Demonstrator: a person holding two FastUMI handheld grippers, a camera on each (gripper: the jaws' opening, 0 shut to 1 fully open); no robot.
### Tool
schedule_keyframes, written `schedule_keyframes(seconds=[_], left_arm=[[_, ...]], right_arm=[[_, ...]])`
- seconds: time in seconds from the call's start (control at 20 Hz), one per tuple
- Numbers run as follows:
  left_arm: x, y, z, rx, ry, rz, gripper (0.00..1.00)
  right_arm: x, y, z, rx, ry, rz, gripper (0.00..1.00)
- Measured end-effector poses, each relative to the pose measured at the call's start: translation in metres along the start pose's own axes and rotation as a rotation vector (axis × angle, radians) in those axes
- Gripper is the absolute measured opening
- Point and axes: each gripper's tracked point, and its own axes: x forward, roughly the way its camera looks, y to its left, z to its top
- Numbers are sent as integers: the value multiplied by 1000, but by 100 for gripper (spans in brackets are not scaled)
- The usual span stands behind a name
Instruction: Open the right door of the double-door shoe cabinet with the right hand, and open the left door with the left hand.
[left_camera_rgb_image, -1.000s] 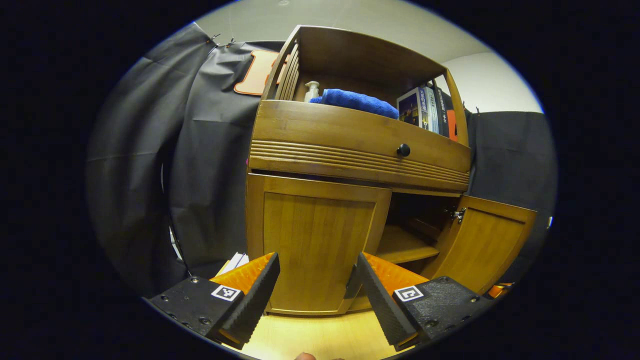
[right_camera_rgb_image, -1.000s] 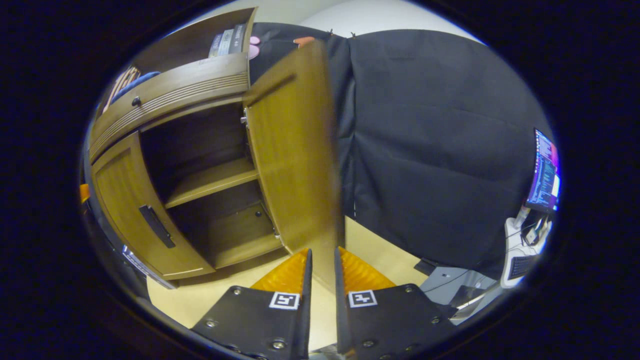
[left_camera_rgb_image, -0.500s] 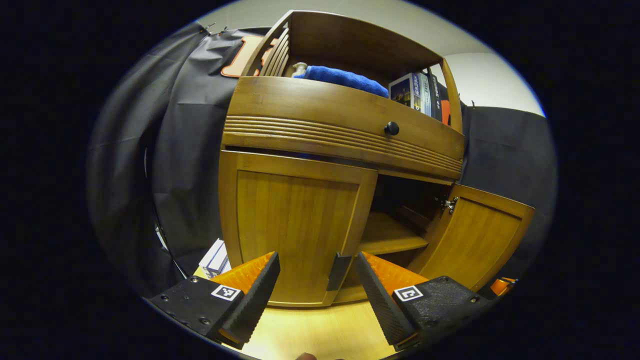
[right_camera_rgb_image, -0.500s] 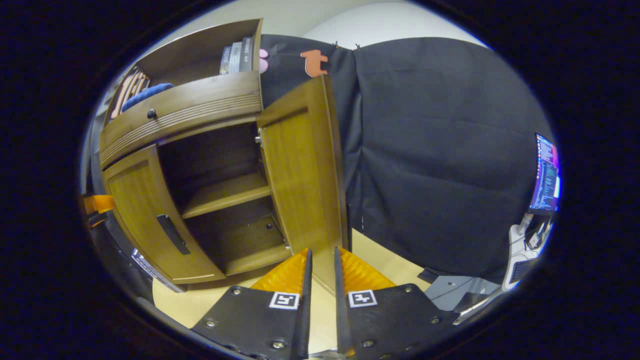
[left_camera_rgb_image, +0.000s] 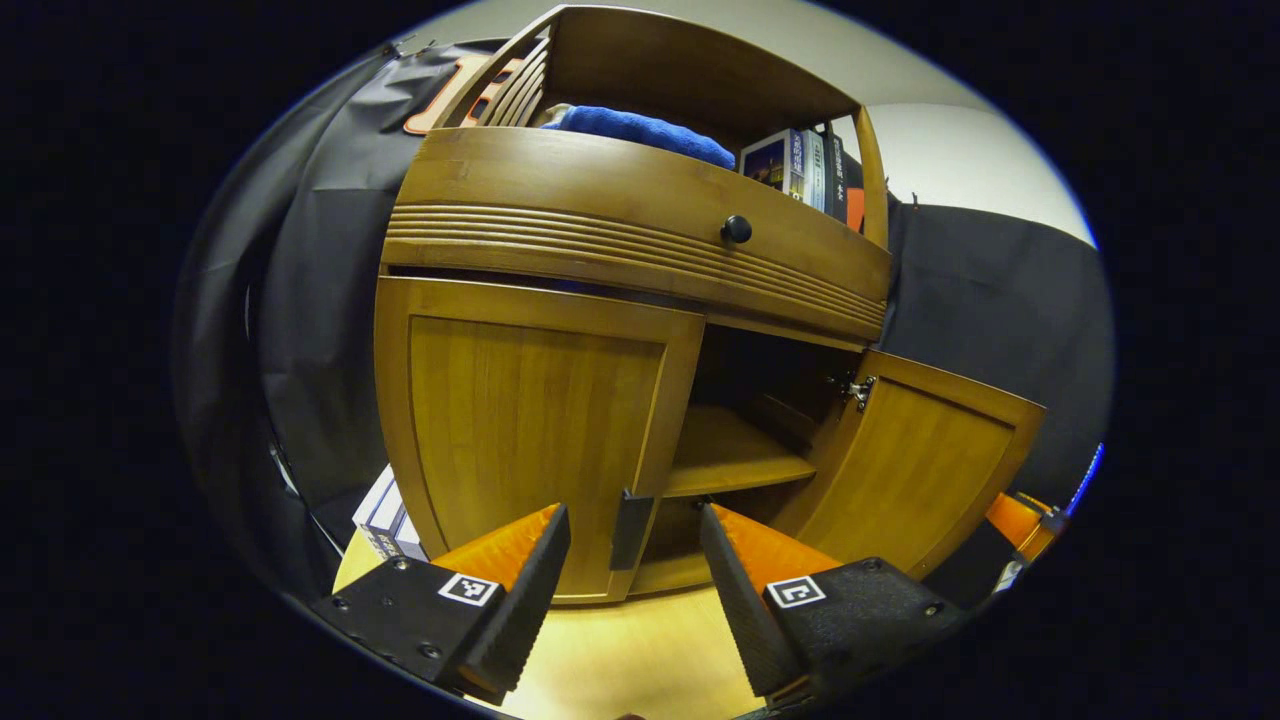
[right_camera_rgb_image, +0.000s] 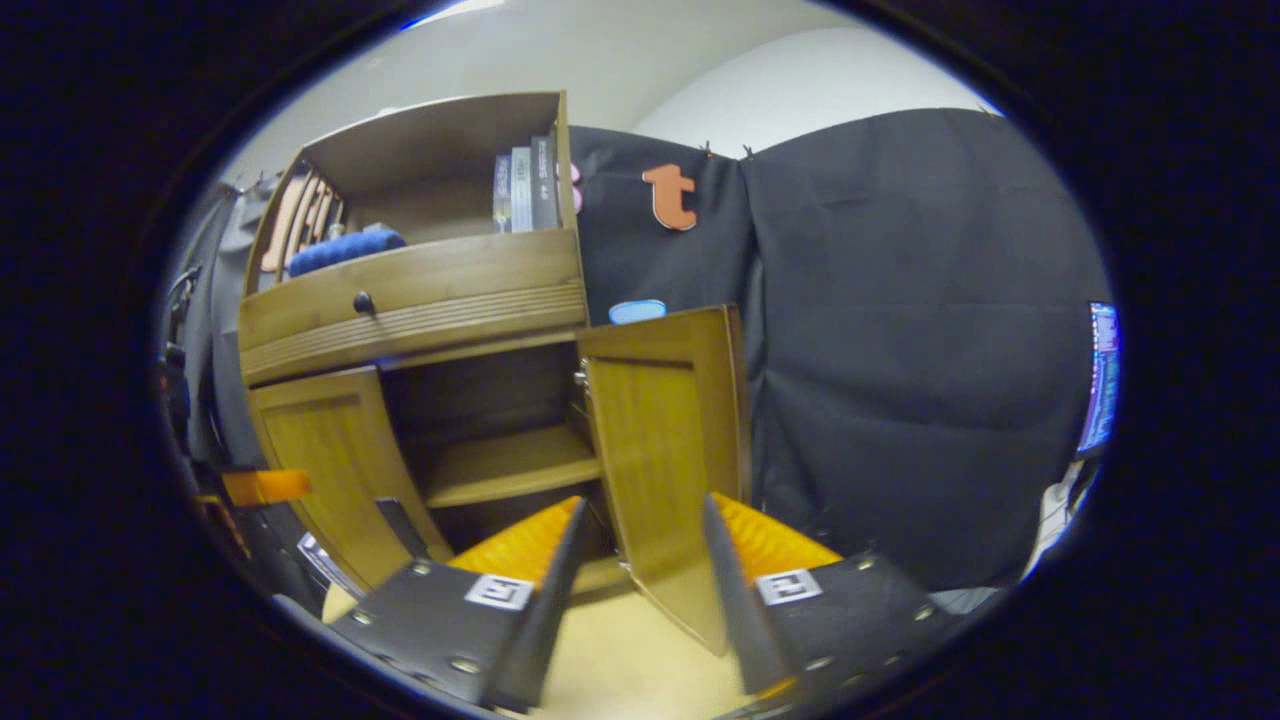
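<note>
in the left gripper view, the warm brown wooden double-door shoe cabinet (left_camera_rgb_image: 640, 260) is being faced from low down, and its flat-panelled left door (left_camera_rgb_image: 530, 430) is being kept closed against the frame. the left gripper (left_camera_rgb_image: 627, 560) is being held just in front of that door with its fingers spread apart, and the dark vertical handle (left_camera_rgb_image: 631, 528) on the door's inner edge is being framed in the gap between them, without any visible contact. the matching right door (left_camera_rgb_image: 915, 470) is being shown swung outward on its hinge, and a bare wooden inner shelf (left_camera_rgb_image: 730, 455) is being exposed behind it. above the doors, a ribbed wooden drawer front with a round black knob (left_camera_rgb_image: 736, 229) is being shown, with a folded blue towel (left_camera_rgb_image: 640, 130) and a few upright books (left_camera_rgb_image: 800, 165) on the open top shelf. in the right gripper view, the right gripper (right_camera_rgb_image: 640, 555) is being held with its fingers parted on either side of the open right door's free edge, and no clear pressing on the wood is being shown.
</note>
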Motion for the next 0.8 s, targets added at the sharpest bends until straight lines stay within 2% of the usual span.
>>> schedule_keyframes(seconds=[0.1,0.25,0.35,0.4,0.45,0.5,0.75,0.8], left_arm=[[6,2,1,9,-7,4,82],[19,4,-4,9,11,17,82],[31,4,-10,-1,31,20,82],[38,4,-16,-8,47,20,82],[45,3,-22,-18,68,16,82],[53,1,-29,-32,87,11,83],[97,1,-62,-49,172,20,83],[105,0,-69,-51,190,20,80]], right_arm=[[5,8,7,15,-25,21,97],[12,13,19,8,-65,24,100],[11,9,25,-18,-90,3,95],[10,8,25,-28,-99,-4,100],[10,8,27,-35,-106,-7,96],[10,6,28,-44,-112,-12,97],[5,-21,26,-97,-111,-81,97],[4,-26,27,-104,-113,-94,97]])
